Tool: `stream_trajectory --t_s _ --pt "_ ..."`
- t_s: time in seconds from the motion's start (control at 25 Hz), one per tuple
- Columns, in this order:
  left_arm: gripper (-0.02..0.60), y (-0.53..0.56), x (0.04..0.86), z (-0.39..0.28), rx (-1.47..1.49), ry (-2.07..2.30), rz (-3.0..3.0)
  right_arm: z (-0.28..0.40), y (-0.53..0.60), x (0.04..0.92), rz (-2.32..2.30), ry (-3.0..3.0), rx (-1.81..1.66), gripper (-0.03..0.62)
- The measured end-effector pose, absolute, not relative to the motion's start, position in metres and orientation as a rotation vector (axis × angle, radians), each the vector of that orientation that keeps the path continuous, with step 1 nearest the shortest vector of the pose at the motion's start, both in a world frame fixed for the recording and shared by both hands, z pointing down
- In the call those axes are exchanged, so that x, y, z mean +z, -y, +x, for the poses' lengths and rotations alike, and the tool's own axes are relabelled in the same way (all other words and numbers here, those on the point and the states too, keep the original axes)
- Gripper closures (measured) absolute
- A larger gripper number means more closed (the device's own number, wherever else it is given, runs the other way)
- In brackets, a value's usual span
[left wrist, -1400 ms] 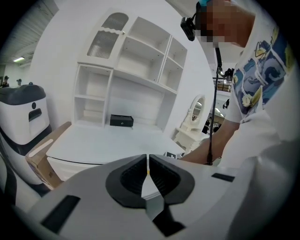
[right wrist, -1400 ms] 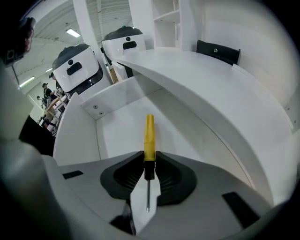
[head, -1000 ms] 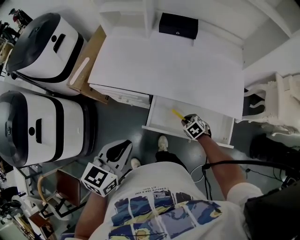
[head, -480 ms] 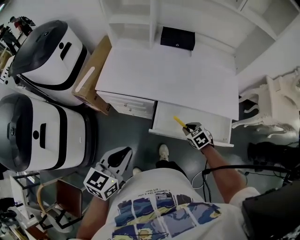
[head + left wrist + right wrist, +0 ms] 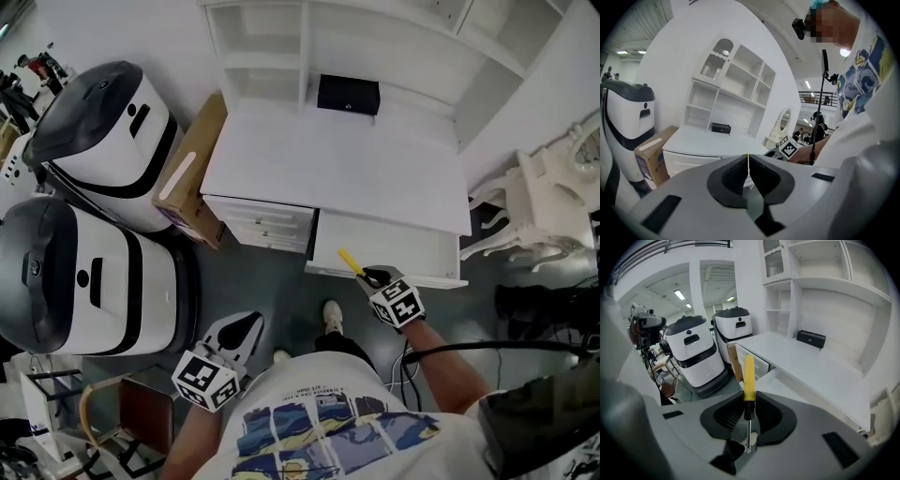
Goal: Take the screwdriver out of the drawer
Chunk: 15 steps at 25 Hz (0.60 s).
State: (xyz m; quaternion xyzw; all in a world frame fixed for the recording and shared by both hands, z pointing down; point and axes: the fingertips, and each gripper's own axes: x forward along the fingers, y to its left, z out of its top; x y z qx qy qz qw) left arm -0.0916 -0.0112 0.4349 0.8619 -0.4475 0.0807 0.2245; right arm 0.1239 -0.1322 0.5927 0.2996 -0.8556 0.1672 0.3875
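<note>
Head view: right gripper [image 5: 374, 277] lifted screwdriver [image 5: 350, 262], seemingly above drawer [image 5: 417, 249].

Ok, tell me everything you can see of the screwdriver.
The screwdriver has a smooth yellow handle, plastic by its look, a black collar and a thin bare metal shaft. The right tongs are shut on it at the collar. The handle juts out past their tips and the shaft runs back between the pads. Nothing else touches it. In the head view it shows over the front edge of the open drawer.
</note>
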Motion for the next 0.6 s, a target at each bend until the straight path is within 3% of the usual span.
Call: stream_trajectory --t_s 0.6 --pt "0.566 -0.047 0.438 -0.098 0.199 1.152 2.420 0.085 0.032 0.533 0.760 2.290 0.404 0.500"
